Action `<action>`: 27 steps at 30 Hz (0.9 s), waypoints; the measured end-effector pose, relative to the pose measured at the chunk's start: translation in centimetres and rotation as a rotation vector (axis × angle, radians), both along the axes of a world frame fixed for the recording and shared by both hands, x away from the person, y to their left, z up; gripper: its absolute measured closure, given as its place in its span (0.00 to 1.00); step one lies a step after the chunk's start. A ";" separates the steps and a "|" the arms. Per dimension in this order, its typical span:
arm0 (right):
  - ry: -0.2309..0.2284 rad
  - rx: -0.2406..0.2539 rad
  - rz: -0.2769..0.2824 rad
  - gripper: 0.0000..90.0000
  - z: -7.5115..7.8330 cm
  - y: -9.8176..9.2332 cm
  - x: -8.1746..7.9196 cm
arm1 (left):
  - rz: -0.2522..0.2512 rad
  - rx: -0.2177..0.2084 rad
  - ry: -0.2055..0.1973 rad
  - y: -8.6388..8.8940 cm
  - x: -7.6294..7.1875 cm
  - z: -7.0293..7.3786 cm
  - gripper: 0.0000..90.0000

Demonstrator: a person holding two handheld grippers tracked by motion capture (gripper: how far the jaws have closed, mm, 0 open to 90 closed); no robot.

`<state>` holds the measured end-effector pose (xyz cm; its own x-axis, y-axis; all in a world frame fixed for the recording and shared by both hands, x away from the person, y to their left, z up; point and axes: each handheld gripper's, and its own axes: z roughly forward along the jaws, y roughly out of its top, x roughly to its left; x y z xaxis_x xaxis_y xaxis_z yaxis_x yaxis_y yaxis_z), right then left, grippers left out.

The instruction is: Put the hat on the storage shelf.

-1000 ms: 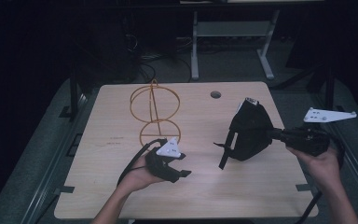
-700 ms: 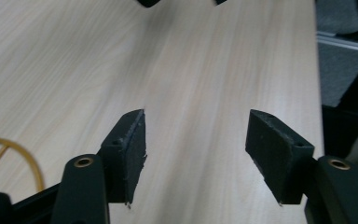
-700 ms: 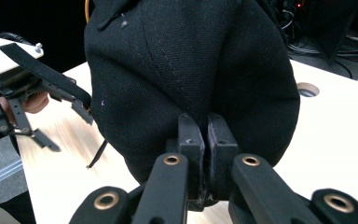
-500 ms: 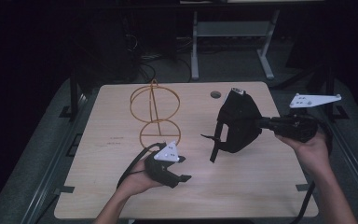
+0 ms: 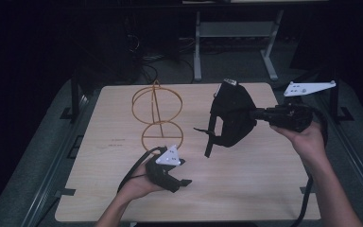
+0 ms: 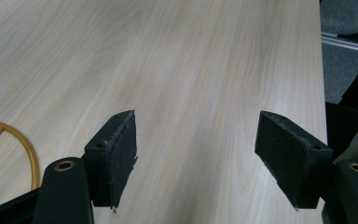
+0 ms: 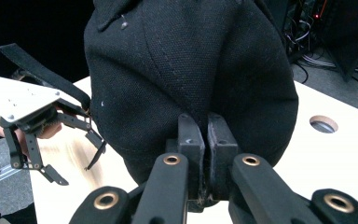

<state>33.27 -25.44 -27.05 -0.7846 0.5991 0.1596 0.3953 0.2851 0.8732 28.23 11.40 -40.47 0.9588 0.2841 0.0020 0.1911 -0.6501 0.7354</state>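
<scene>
i counted two hand-held grippers, one cap and one wire stand on the pale wooden table (image 5: pixel 246 189). my right gripper (image 5: pixel 259 113) was clamped on a black fabric baseball cap (image 5: pixel 232 118), its two black jaws pressed together on a fold of the cloth, and it held the cap up in the air above the right half of the table, with the cap's loose black strap (image 5: pixel 209 142) dangling below it toward the wood. in the right gripper view the cap's stitched crown rose straight ahead of the jaws and blocked most of what lay beyond. my left gripper (image 5: pixel 183 181) lay low near the front of the table in the person's left hand (image 5: pixel 137 184), its jaws standing well apart with nothing between them; the left gripper view looked along the bare wood grain between the two dark pads (image 6: pixel 114 154). a thin gold wire stand made of two hoops on an upright rod (image 5: pixel 157 116) stood on the table just behind the left gripper, its lower hoop close to that gripper's white three-cornered plate, and a curve of it showed at the left edge of the left gripper view. one round cable hole (image 7: pixel 324 123) sat in the tabletop beyond the cap. past the far edge stood one grey metal frame (image 5: pixel 236 33) on a dark floor.
</scene>
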 end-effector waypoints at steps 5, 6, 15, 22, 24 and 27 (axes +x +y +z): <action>-0.011 -0.004 0.012 0.96 1.1 0.8 0.4 | -0.002 0.010 0.008 -0.2 -0.2 -0.2 0.32; -0.016 -0.003 0.016 0.96 1.3 1.0 0.5 | -0.001 0.014 0.006 -0.2 -0.1 -0.3 0.31; -0.030 -0.017 0.055 0.96 3.3 3.3 1.8 | 0.006 0.001 0.009 0.1 0.1 -0.1 0.32; -0.037 -0.022 0.083 0.96 4.6 5.2 3.2 | 0.003 0.000 0.008 0.4 0.2 -0.1 0.32; -0.039 -0.024 0.091 0.96 5.0 5.8 3.6 | 0.007 0.001 0.014 0.5 0.2 -0.1 0.32; -0.044 -0.030 0.104 0.96 5.6 6.6 4.1 | 0.007 -0.002 0.008 0.6 0.4 0.1 0.32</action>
